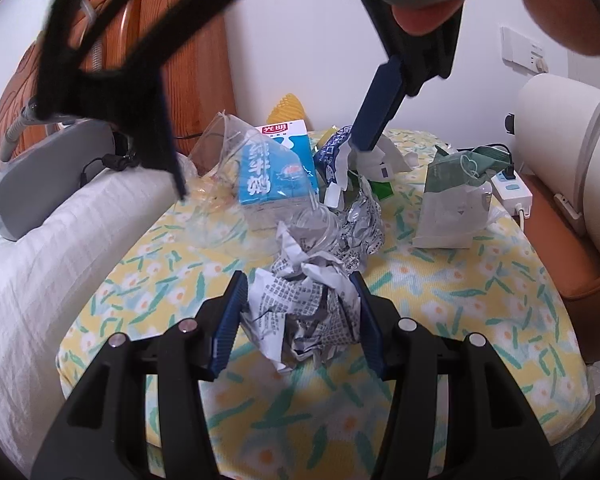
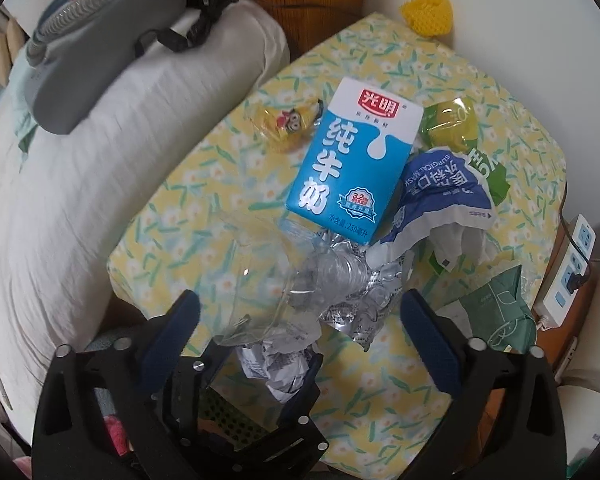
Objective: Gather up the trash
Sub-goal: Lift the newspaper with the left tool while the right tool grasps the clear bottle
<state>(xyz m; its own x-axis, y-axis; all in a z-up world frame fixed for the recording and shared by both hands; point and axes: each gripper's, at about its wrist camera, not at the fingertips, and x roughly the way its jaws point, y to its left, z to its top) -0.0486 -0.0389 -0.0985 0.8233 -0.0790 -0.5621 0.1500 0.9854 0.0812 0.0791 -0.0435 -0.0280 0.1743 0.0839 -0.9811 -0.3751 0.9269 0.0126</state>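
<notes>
Left claw (image 1: 298,312) pinches the crumpled printed paper (image 1: 304,312) between its pads; right claw (image 2: 300,320) hangs wide open above the pile.

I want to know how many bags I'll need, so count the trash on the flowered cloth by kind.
Cartons: 1, the blue milk carton
Clear plastic bottles: 1
Crumpled printed paper: 1, between the left tool's fingers
Foil blister sheets: 1
Wrappers and packets: 4, blue mask wrapper, green packet, yellow-green wrapper, cartoon wrapper
Total: 8

- I am viewing a white wall (image 1: 300,48) behind a wooden headboard (image 1: 188,60).
- A floral yellow cloth (image 2: 440,80) is covering the surface beside a white pillow (image 2: 80,184).
</notes>
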